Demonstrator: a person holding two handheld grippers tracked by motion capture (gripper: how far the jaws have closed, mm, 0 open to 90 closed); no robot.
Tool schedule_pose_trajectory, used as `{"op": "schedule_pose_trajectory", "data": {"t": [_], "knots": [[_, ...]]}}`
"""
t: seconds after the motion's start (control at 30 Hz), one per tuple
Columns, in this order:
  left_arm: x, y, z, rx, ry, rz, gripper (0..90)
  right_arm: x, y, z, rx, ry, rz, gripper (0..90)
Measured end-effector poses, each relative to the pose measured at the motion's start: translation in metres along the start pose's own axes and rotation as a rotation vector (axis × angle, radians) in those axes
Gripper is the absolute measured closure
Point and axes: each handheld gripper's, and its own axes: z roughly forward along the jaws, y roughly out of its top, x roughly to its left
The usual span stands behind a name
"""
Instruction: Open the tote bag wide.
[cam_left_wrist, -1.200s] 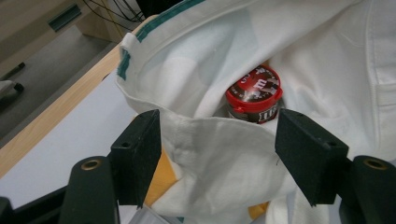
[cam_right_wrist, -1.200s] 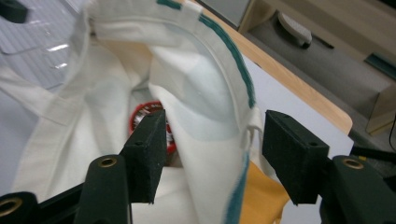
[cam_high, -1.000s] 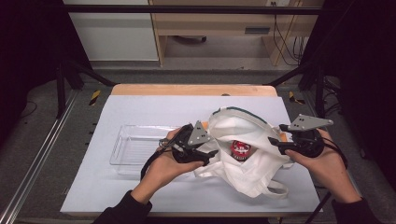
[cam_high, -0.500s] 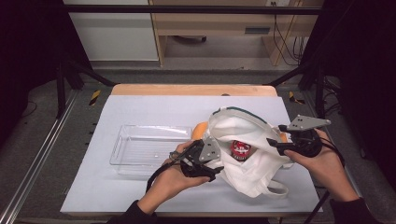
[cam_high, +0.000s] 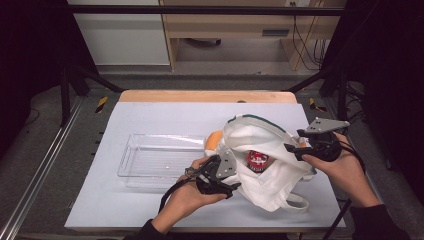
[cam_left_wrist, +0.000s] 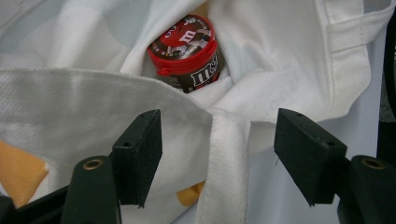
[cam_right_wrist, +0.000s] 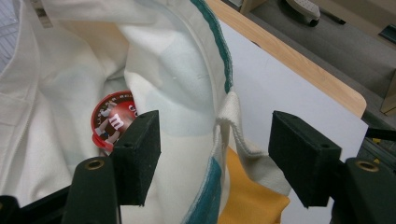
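On the right half of the pale grey table (cam_high: 150, 210) lies a white cloth tote bag (cam_high: 272, 175), crumpled and slumped, its mouth gaping upward. A dark green band trims part of its rim, and a white strap loop trails off its near corner. Inside sits a small candy tub (cam_high: 257, 158) with a red lid printed with cartoon figures and a brown body; it leans in the folds. Something orange (cam_high: 214, 141) peeks out at the bag's far-left edge, possibly cloth, though too little shows to be sure. Left of the bag stands a clear plastic tray (cam_high: 150, 160).

At the bag's left rim the left gripper (cam_left_wrist: 217, 163) has its jaws apart, with the hem and a strap between them, the pads not pressing. At the right rim, the right gripper (cam_right_wrist: 215, 158) straddles the green-trimmed edge; its jaws have just been opening and stand clear of the cloth.
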Motion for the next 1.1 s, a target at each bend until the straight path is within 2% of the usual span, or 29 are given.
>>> {"op": "schedule_pose_trajectory", "data": {"t": [0.17,0.37,0.7,0.73,0.77,0.83,0.9,1.1], "knots": [[-0.0009,0.0021,0.0025,-0.005,0.005,-0.014,33.6,0.0019,-0.0009,0.0008,0.004,0.003,-0.001,34.7],[-0.0029,0.0021,0.008,0.027,0.009,-0.002,36.2,0.004,-0.0031,0.0036,0.004,0.007,-0.005,34.7],[-0.005,-0.0019,0.0092,0.039,-0.019,0.002,52.9,0.0026,-0.0039,0.0054,0.007,0.007,-0.003,34.9],[-0.0051,-0.0021,0.0093,0.039,-0.022,0.004,59.7,0.0026,-0.004,0.0055,0.008,0.008,-0.004,34.9],[-0.0053,-0.0022,0.0099,0.037,-0.034,0.001,59.7,0.0026,-0.004,0.0055,0.008,0.008,-0.004,34.9],[-0.005,-0.0022,0.0097,0.037,-0.031,0.001,65.1,0.0029,-0.0041,0.0057,0.008,0.007,-0.003,34.9],[-0.0046,-0.0022,0.0086,0.04,-0.015,0.006,66.9,0.0032,-0.0041,0.006,0.008,0.007,-0.003,34.9],[-0.0053,-0.0038,0.0087,0.039,-0.015,0.004,72.6,0.0011,-0.0035,0.0082,0.01,0.008,0.0,36.1]]}}
